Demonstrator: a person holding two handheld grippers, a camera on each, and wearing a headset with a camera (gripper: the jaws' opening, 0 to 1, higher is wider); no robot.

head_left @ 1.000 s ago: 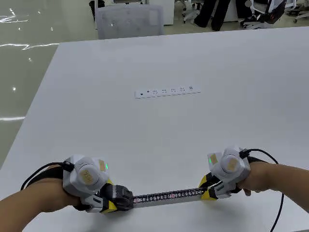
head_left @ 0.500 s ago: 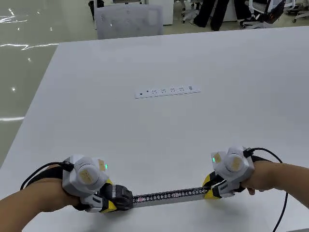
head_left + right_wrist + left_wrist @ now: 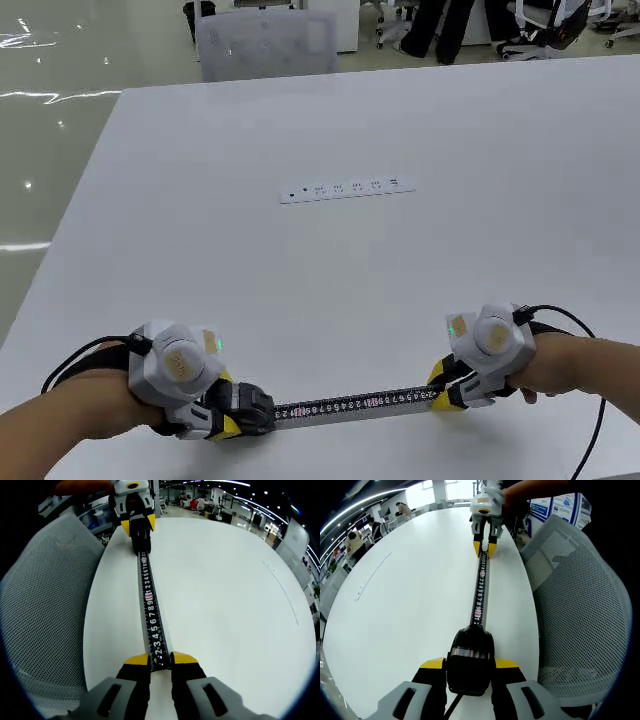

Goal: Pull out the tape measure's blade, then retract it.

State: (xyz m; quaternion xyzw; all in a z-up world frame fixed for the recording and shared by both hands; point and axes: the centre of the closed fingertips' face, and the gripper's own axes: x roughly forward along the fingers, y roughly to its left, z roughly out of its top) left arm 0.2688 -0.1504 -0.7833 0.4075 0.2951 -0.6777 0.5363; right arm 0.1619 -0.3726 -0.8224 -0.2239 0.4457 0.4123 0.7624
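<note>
- Tape measure [image 3: 258, 410] lay along the edge of the bench [image 3: 300, 290], well to the person's side of the power strip [image 3: 345, 188]. Its blade [image 3: 148, 595] was out and ran roughly parallel to the strip.
- Left hand-held gripper [image 3: 470, 664] was clamped on the black case [image 3: 470, 650], one jaw on each side. Case sat nearer the person than the strip, off its left end.
- Right hand-held gripper [image 3: 160, 660] was closed on the blade's free end at the low numbers, nearer the person than the strip and off its right end. Couldn't tell if the jaws bore on the end hook or on the blade edges.
- Case, my read: rigid, compact, some heft, probably a smooth shell. Best held across the broad sides, clear of the blade mouth.
- Blade, my read: thin cupped steel, stiff in line but likely to kink if twisted or bent sideways. Edges likely sharp.
- It's probably spring-loaded, so it would tug toward the case. Hold it at the tip and pull straight along its length.
- Retraction risk: a released blade could whip back. Safer to walk the tip in toward the case under grip.
</note>
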